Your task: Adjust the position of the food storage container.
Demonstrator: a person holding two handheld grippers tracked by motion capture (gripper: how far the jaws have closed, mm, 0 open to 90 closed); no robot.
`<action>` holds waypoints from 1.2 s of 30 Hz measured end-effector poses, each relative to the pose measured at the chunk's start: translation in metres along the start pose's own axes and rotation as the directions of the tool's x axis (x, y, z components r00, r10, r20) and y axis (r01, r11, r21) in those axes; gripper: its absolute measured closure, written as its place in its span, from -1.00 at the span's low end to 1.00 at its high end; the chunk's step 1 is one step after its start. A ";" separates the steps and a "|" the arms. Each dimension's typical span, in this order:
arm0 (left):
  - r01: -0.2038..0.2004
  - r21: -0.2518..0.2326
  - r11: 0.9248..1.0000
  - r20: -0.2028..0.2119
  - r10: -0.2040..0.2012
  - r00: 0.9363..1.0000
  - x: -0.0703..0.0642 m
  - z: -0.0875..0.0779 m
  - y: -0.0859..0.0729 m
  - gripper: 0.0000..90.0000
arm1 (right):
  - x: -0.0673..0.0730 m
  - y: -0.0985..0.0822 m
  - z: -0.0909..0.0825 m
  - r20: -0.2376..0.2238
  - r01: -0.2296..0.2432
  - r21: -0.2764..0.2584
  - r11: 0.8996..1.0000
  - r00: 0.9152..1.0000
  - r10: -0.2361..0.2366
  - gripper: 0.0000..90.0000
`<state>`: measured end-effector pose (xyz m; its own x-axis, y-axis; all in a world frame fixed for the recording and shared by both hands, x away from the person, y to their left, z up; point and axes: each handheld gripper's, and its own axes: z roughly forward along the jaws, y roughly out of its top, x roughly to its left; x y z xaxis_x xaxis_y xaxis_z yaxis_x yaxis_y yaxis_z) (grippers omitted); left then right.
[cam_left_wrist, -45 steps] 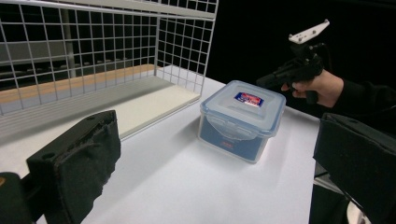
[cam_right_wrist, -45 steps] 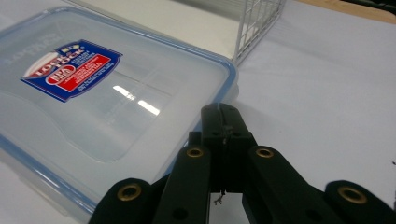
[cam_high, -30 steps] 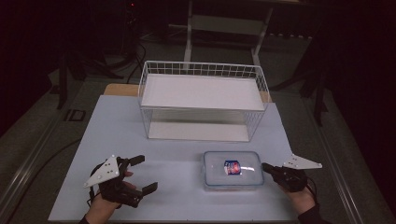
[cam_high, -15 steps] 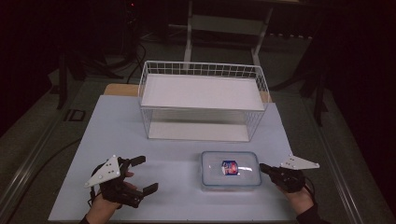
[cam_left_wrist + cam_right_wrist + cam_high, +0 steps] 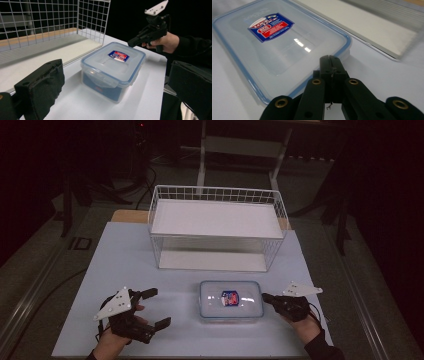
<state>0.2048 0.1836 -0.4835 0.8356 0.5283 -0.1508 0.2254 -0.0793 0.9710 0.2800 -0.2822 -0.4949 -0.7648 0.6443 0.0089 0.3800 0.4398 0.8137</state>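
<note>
- The clear lidded container (image 5: 231,300) is sitting on the near half of the white table (image 5: 125,255), just in front of the wire basket (image 5: 217,227) and between the 2 grippers; its lid has a blue rim and is carrying a red and blue label (image 5: 230,297).
- In the left gripper view, the container (image 5: 113,68) is lying ahead between that gripper's own 2 black jaws, with the lid on and the label (image 5: 118,55) facing up.
- The left gripper (image 5: 150,309) is hovering to the left of the container, apart from it, with its jaws spread wide and nothing between them.
- The right gripper (image 5: 267,298) is pointing at the container's right end, its tip just beside the lid's edge; whether it is touching, I cannot tell.
- In the right gripper view, the right gripper (image 5: 331,63) is showing its jaws pressed together, their tips sitting at the blue rim of the container (image 5: 274,40).
- The wire basket is standing at the far side of the table, with a white panel (image 5: 216,217) lying inside it.
- A dark-sleeved hand (image 5: 165,41) is gripping the right gripper in the left gripper view.
</note>
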 end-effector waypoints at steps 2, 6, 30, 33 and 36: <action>-0.001 0.003 1.000 -0.001 0.001 1.000 0.000 0.000 0.000 -0.99 | 0.003 0.004 0.005 -0.014 0.011 0.002 1.000 1.000 -0.011 1.00; -0.001 0.007 1.000 -0.001 0.001 1.000 0.000 0.000 0.000 -0.98 | 0.005 0.007 0.010 -0.023 0.019 0.003 1.000 1.000 -0.019 1.00; -0.006 0.023 1.000 0.009 0.006 1.000 -0.001 0.003 -0.002 -0.98 | 0.022 0.028 0.032 -0.070 0.073 -0.016 0.997 0.995 -0.074 1.00; -0.017 0.026 1.000 -0.007 0.018 1.000 -0.001 0.003 -0.002 -0.98 | 0.023 0.031 0.024 -0.060 0.073 -0.043 0.996 0.995 -0.075 0.93; -0.008 0.018 1.000 0.009 0.008 1.000 -0.002 0.003 -0.001 -0.98 | 0.023 0.036 0.013 -0.072 0.049 -0.094 0.994 0.996 -0.056 0.64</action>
<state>0.2044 0.1796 -0.4844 0.8420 0.5198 -0.1445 0.2273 -0.0989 0.9688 0.2830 -0.2436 -0.4735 -0.8203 0.5719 0.0050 0.2915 0.4105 0.8640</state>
